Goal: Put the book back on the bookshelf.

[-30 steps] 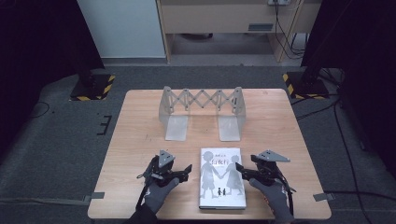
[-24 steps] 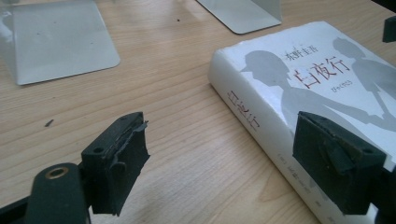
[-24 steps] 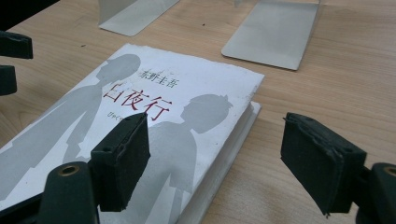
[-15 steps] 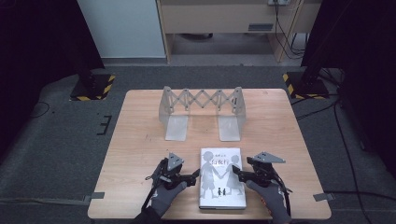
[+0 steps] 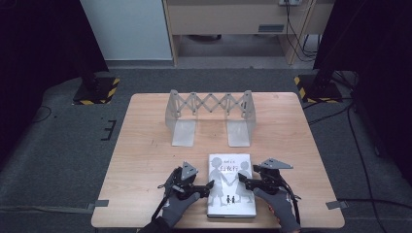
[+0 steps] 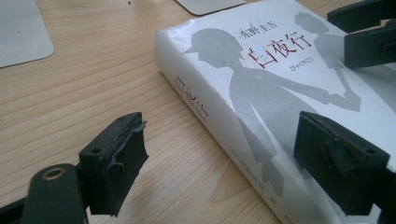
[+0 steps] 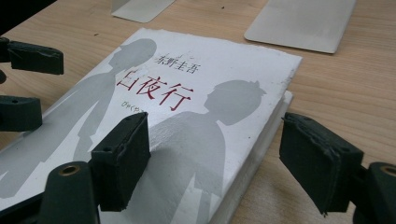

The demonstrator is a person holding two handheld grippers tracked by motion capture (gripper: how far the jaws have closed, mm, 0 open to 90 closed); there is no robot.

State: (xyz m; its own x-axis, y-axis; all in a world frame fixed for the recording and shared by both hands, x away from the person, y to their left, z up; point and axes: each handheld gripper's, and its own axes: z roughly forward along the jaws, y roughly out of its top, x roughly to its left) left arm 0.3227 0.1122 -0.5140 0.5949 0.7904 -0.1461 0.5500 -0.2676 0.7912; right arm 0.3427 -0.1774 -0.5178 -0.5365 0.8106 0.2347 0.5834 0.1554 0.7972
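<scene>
At the near edge of the desk [image 5: 145,145], a white paperback book [image 5: 231,184] lies flat, cover up, a little right of the edge's middle, with grey silhouettes and red characters on its cover. The left gripper [image 5: 210,184] is at the book's left long side, its jaws spread wide: in the left gripper view one jaw stands over the bare wood beside the spine, the other over the cover, so the spine edge lies between them, ungrasped. The right gripper [image 5: 241,180] mirrors it at the book's right long side, also released and wide open; in the right gripper view one jaw hangs above the cover and the other over the wood beyond the page edge. Both are held in gloved hands. Farther back, near the desk's middle, an expandable metal bookend rack [image 5: 210,115] stands upright, well apart from the book.
</scene>
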